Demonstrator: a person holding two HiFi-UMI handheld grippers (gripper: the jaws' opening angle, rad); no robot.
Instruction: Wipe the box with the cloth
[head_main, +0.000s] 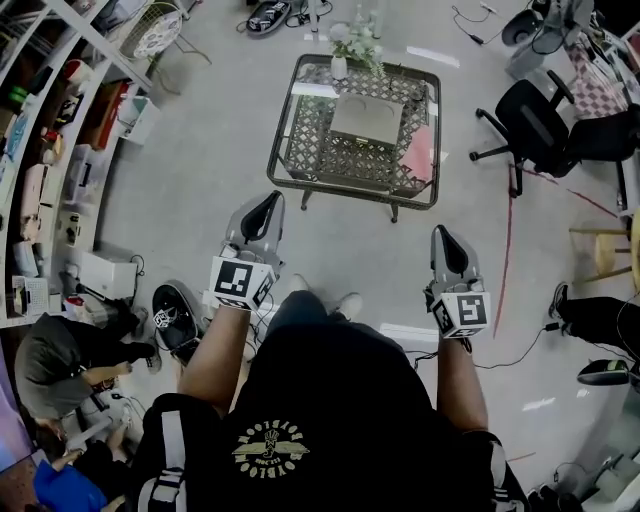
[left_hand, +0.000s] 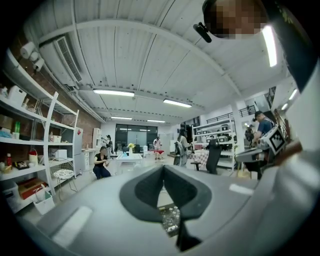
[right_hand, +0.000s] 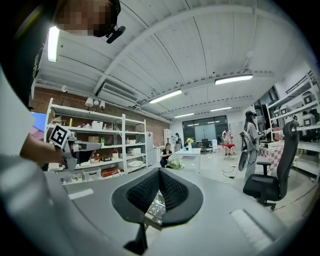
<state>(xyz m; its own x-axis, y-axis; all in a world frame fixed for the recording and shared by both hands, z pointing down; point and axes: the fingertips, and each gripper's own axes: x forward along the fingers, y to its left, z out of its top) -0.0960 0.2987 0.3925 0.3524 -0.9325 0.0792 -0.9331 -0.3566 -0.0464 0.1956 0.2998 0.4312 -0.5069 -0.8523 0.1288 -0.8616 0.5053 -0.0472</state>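
Left tongs (head_main: 266, 203) and right tongs (head_main: 444, 236) both pressed together, empty, well short of table (head_main: 285, 150). Box (head_main: 366, 118) mid-table, pink cloth (head_main: 420, 152) just beside it. Risk: shut tongs push cloth off table edge; careless reach tips flower vase (head_main: 340, 66).

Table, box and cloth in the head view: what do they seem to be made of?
The table: dark metal frame with a lattice, apparently under a clear glass top, judging by the glare. The box: matte grey-beige, probably cardboard. The cloth: pink, soft-looking fabric, lying flat.
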